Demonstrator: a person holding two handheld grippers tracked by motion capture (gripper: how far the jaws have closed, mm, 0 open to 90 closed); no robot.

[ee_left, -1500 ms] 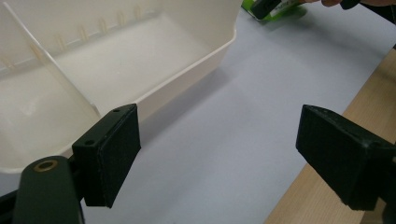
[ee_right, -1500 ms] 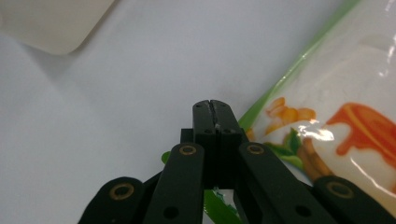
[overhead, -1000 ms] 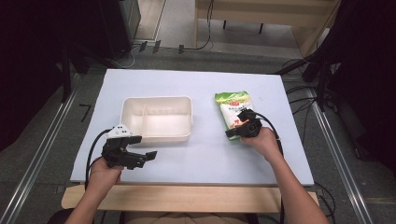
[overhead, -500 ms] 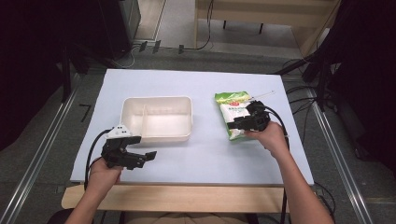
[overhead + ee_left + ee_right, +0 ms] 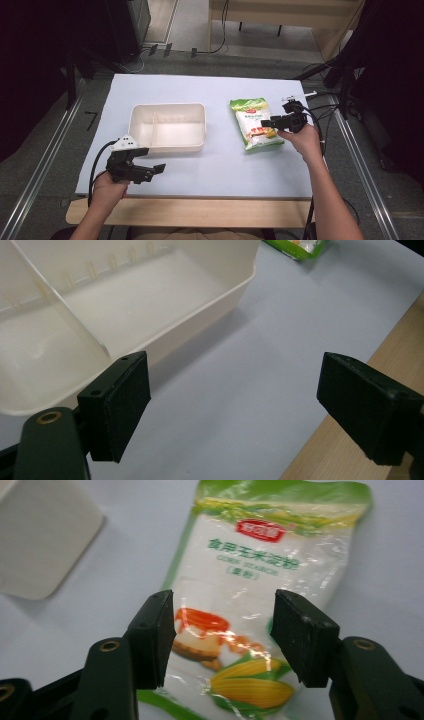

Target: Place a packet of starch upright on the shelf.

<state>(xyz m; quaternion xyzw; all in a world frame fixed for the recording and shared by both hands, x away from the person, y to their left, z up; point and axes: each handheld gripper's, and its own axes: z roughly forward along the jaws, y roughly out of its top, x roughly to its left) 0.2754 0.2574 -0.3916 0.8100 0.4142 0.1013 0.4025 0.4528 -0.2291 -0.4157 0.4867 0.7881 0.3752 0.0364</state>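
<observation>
A green and white bag of corn starch lies flat on the pale blue table right of centre. My right gripper hovers over the bag's right edge, jaws open with the bag's printed front between them, not touching it that I can tell. A cream plastic tub with an inner divider stands empty at the table's middle left. My left gripper is held open near the front edge, just in front of the tub, with nothing between its pads. A corner of the bag shows beyond the tub.
The table's wooden front edge runs below the blue mat. Cables trail off the right side. Metal rails flank the table on the left, and dark equipment stands at the back.
My right gripper has moved away from the near end of the bag toward its right side and further back. The left gripper has stayed still.
</observation>
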